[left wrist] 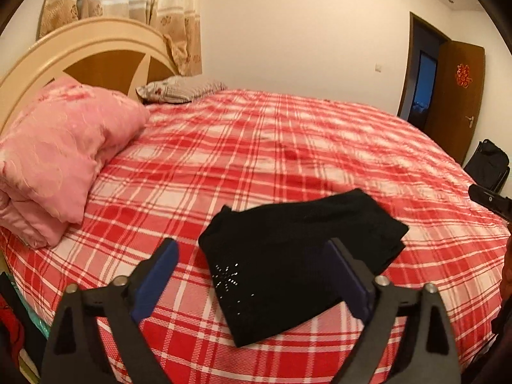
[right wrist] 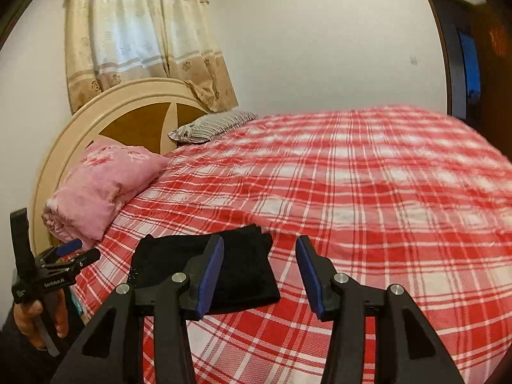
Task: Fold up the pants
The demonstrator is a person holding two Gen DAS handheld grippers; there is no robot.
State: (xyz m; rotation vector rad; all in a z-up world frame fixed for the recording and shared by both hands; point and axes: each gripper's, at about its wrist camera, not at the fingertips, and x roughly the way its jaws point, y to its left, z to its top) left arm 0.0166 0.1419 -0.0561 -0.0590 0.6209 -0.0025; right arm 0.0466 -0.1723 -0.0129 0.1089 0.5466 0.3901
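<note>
Looking along my left gripper point(left wrist: 252, 252), I see its blue-padded jaws standing wide apart above the bed, with nothing between the pads. The black pants point(left wrist: 297, 256) lie folded into a compact bundle on the red-and-white plaid bedspread point(left wrist: 288, 147), near the bed's close edge; a small sparkling motif shows on the nearer fold. My right gripper point(right wrist: 260, 256) is raised clear of the cloth, its jaws partly parted and empty; from its view the pants point(right wrist: 236, 272) sit just left of and below the left finger. No container holds the garment: the bedspread alone bears it. Also resting on the bed are a folded pink quilt point(left wrist: 60, 160) by the round cream headboard point(left wrist: 96, 51) and a patterned pillow point(left wrist: 179, 89) behind it. A hand point(right wrist: 38, 320) grips the left tool's handle at the right view's left margin. Curtains point(right wrist: 140, 38) hang behind the headboard; a brown door point(left wrist: 457, 96) stands open at right.
</note>
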